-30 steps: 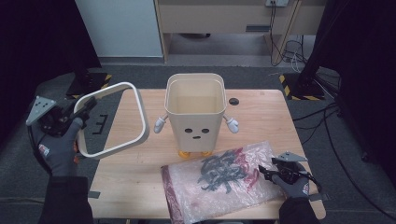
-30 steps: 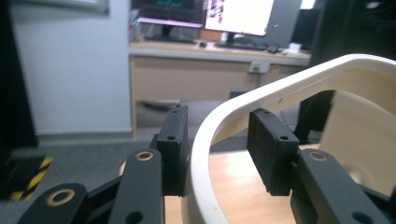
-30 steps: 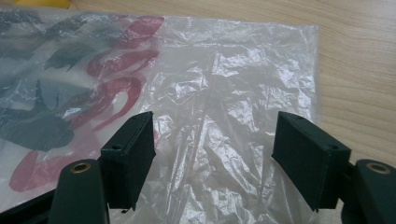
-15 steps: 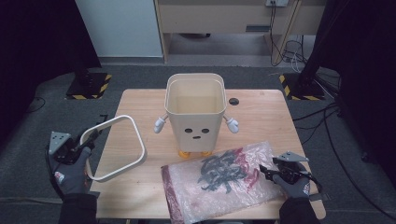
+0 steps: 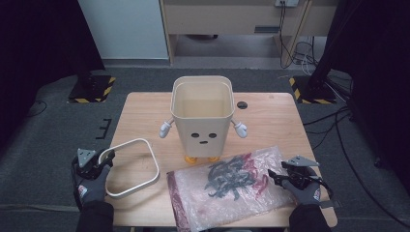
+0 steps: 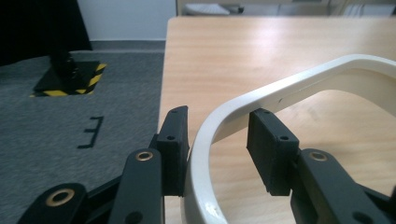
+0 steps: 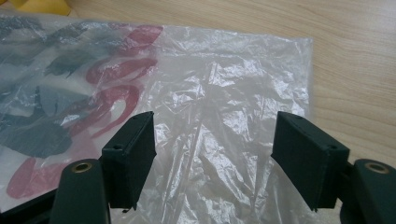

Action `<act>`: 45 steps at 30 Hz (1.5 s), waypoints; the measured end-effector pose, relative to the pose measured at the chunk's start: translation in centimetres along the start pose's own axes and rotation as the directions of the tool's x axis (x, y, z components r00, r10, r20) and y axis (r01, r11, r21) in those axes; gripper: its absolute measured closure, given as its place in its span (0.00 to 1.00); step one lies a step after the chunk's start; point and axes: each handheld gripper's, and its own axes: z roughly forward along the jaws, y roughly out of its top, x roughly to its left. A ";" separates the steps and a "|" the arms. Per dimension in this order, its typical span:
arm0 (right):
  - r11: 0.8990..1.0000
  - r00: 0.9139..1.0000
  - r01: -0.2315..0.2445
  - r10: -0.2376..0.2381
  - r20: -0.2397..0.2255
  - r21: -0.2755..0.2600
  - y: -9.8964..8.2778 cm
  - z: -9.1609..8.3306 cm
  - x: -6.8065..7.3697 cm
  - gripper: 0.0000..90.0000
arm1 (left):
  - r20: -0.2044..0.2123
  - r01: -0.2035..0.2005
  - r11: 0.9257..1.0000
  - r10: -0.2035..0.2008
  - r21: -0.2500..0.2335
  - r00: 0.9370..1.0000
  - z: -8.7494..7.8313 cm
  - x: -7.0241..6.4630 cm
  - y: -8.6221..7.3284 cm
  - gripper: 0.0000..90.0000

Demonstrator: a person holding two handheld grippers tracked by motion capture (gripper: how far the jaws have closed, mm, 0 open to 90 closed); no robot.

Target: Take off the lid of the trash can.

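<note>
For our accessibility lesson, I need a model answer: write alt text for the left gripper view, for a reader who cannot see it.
The left gripper, its two black jaws rising from the bottom, holds the curved edge of a white rounded-square plastic ring between them; one pad touches the ring, the other shows a small gap. Behind lie a light wooden table and, at left, grey carpet floor.

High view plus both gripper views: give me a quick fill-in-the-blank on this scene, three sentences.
1. The left gripper has the white ____ between its jaws.
2. The right gripper hovers with open jaws over the plastic ____.
3. The beige bin with a face stands ____ on the table.

Missing words: ring; bag; upright
</note>
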 end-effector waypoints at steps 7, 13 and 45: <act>1.000 1.000 0.005 -0.005 0.003 -0.003 0.2 0.0 -0.1 0.33 | 0.022 -0.008 0.998 0.007 0.055 1.000 0.7 0.0 -1.6 0.63; 1.000 1.000 0.010 -0.011 -0.003 -0.011 0.5 0.1 -0.1 0.33 | 0.052 0.003 0.997 -0.007 0.074 0.999 1.4 -0.5 -2.1 0.63; 0.986 0.996 0.076 -0.084 -0.044 -0.145 4.0 -0.9 2.2 0.36 | 0.125 -0.030 0.998 0.038 -0.059 0.991 0.1 -1.8 -0.5 0.45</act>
